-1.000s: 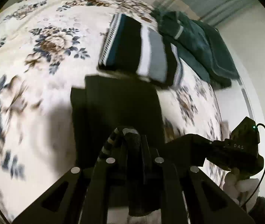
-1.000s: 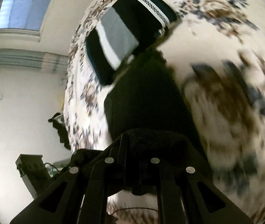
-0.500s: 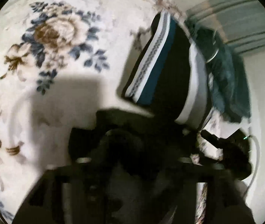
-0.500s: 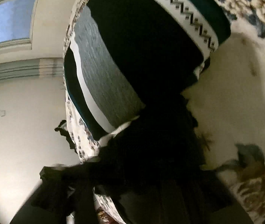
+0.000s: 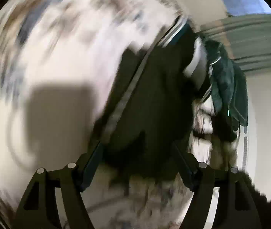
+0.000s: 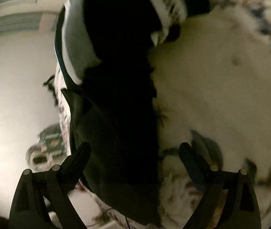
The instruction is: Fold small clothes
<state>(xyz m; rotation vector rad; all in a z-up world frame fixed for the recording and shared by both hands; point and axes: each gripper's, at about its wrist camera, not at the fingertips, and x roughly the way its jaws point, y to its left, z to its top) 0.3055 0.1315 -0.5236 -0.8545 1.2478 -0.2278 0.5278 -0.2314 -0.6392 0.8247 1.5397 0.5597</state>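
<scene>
A dark garment is lying on the floral bedspread, touching a folded striped garment beyond it. The left claw and right claw have just been opening; both are standing wide, gripping nothing, the dark cloth lying loose between their fingers.

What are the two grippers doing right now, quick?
Left gripper: open, jaws just spread, black garment lying loose between them.
Right gripper: open, jaws just spread wide, same garment released.
</scene>
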